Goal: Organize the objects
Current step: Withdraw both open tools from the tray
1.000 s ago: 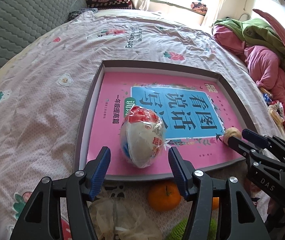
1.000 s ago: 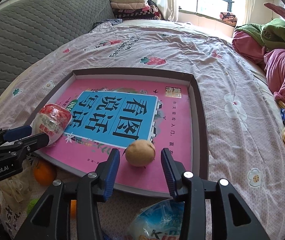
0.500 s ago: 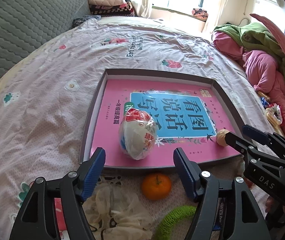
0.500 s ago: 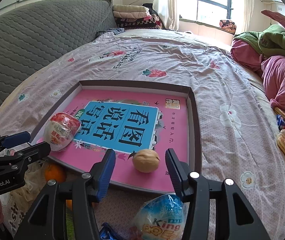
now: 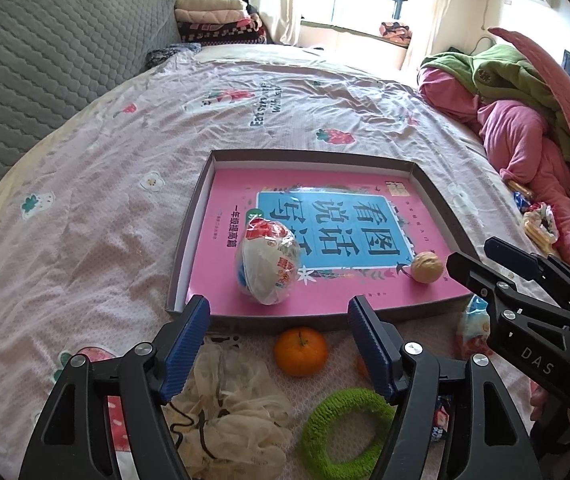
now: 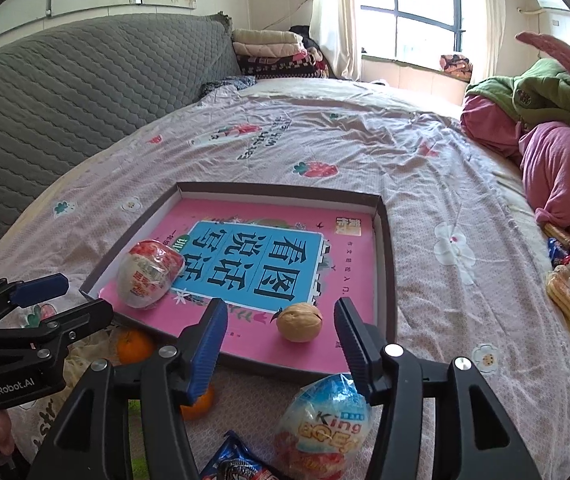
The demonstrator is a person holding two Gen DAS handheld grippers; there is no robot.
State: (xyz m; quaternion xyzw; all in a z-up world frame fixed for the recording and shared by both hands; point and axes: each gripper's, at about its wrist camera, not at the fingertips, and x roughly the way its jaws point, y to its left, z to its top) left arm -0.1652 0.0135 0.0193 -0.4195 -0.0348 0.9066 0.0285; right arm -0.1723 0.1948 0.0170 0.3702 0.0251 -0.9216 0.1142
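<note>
a bed with a strawberry-print sheet (image 5: 85,208) fills the room, a grey quilted headboard (image 6: 65,100) to its left, a window (image 6: 417,4) behind and pink and green bedding (image 5: 525,120) heaped to the right. a shallow tray (image 5: 189,240) on the sheet holds a pink book (image 6: 349,256). since a second ago both grippers have pulled back from the tray and opened wider. the left gripper (image 5: 279,346) gapes wide and empty, the red wrapped egg (image 5: 267,266) in the tray just beyond its tips, a tangerine (image 5: 300,351) between them. the right gripper (image 6: 281,342) is likewise wide and empty, the walnut (image 6: 299,322) in the tray between its tips, a blue wrapped egg (image 6: 325,424) below.
</note>
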